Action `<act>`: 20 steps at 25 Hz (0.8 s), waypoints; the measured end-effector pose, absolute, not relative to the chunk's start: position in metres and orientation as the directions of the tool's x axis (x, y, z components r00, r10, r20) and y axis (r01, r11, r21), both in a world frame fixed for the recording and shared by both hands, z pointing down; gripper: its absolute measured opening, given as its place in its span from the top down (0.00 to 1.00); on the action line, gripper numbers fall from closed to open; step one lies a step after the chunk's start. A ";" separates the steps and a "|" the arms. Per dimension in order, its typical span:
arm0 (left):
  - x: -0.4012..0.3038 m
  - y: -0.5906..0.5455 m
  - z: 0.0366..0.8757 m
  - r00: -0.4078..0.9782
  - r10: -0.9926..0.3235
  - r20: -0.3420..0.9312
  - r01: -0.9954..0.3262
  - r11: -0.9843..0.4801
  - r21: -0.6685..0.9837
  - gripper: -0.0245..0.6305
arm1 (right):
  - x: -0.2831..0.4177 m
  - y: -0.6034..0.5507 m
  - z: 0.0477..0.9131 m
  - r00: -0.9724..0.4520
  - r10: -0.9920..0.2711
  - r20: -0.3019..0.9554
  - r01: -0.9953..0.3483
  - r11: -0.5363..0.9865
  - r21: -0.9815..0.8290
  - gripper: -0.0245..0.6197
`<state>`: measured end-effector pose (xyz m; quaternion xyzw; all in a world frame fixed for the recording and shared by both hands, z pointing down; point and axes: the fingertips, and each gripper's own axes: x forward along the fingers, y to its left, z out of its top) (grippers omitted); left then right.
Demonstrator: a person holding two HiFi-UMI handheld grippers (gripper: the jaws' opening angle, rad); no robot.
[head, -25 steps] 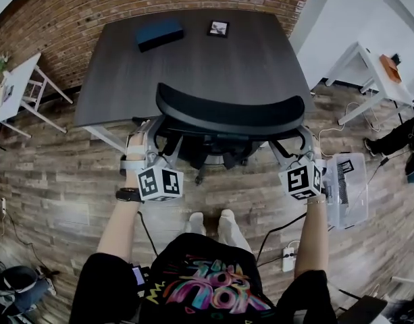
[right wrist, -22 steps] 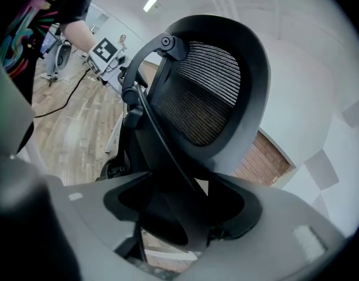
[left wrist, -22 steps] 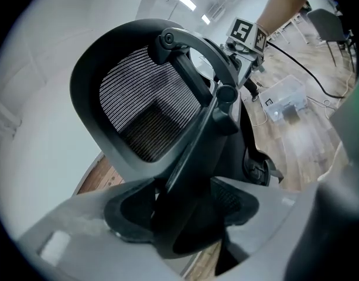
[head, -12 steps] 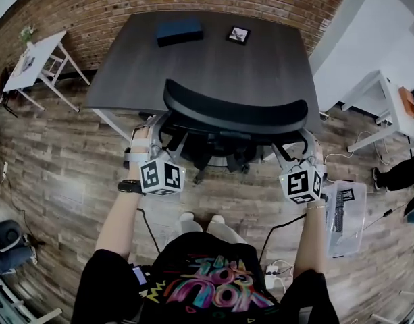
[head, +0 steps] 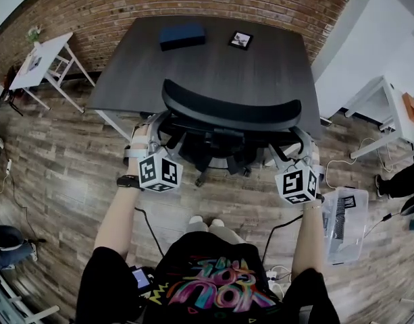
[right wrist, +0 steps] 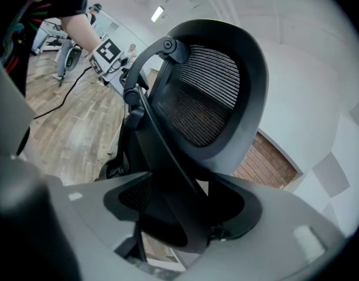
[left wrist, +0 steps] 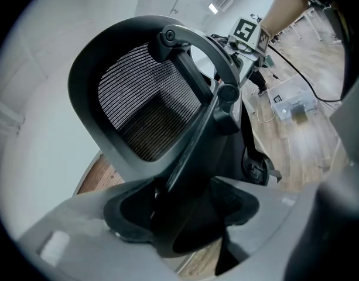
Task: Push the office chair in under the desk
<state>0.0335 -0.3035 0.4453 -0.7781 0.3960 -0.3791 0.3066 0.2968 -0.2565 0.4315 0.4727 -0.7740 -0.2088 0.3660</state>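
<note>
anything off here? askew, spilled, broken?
Nothing spilled or broken. The office chair stands upright, its back roughly parallel to the desk edge. Only untidy bit: a cable trailing across the floor near the person's feet, beside a clear bin.

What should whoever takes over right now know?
Left gripper: closed on the chair back frame, left side.
Right gripper: closed on the frame's right side.
Position: chair faces the desk, back at its near edge; how far the seat is under is hidden.
Done: chair gripped and at the desk.
Left: probably a short push further, then release both.
</note>
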 end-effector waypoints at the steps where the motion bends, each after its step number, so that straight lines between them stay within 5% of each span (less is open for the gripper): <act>1: 0.034 -0.303 0.446 0.398 -0.849 0.348 -0.384 -0.499 -0.777 0.52 | 0.297 -0.256 0.432 -0.284 -0.884 0.371 -0.580 0.467 0.668 0.50; 20: 0.032 -0.301 0.444 0.357 -0.859 0.366 -0.404 -0.496 -0.769 0.52 | 0.294 -0.255 0.431 -0.295 -0.891 0.345 -0.602 0.454 0.657 0.49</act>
